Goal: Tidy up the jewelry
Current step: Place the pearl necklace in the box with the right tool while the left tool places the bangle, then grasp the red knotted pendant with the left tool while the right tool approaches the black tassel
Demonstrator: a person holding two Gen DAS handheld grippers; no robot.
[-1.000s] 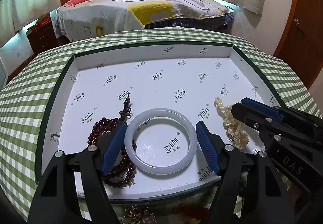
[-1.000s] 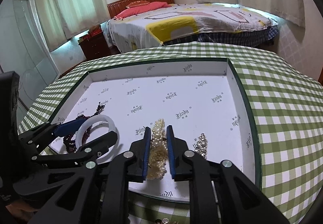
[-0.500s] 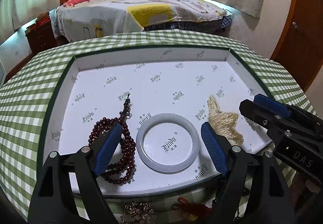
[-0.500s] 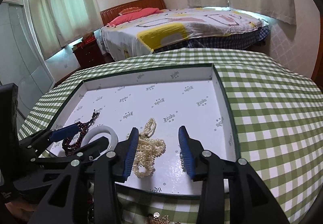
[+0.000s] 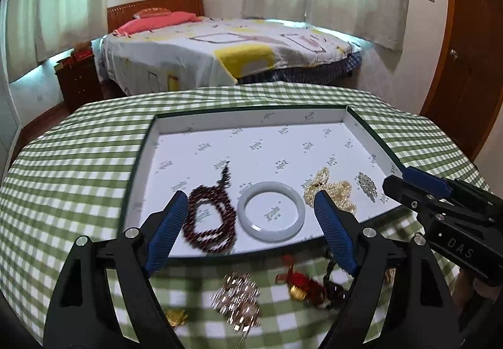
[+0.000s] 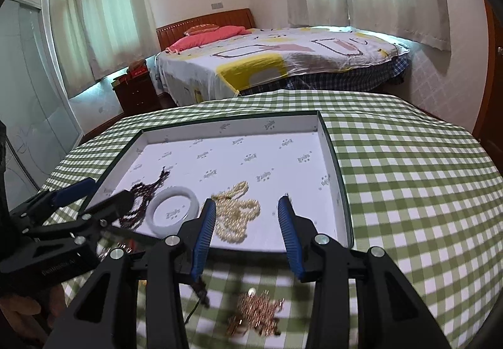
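In the white tray (image 5: pixel 147 157), left to right, lie dark red beads (image 5: pixel 209 220), a pale bangle (image 5: pixel 271 211), pearls (image 5: pixel 333 188) and a small sparkly piece (image 5: pixel 366 184). The left claw (image 5: pixel 248 234) and right claw (image 6: pixel 246 234) hang open and empty. On the checked worktop (image 6: pixel 408 179) below, blurred trinkets (image 5: pixel 239 302) are hard to identify.

We count one tray (image 5: pixel 143 157) on the checked cloth. Inside it lie four pieces: one string of dark red beads (image 5: pixel 209 217), one white bangle (image 5: pixel 271 211), one heap of pearls (image 5: pixel 333 188) and one small sparkly piece (image 5: pixel 366 184). On the cloth in front we see several more blurred trinkets (image 5: pixel 239 302); their number we cannot tell.
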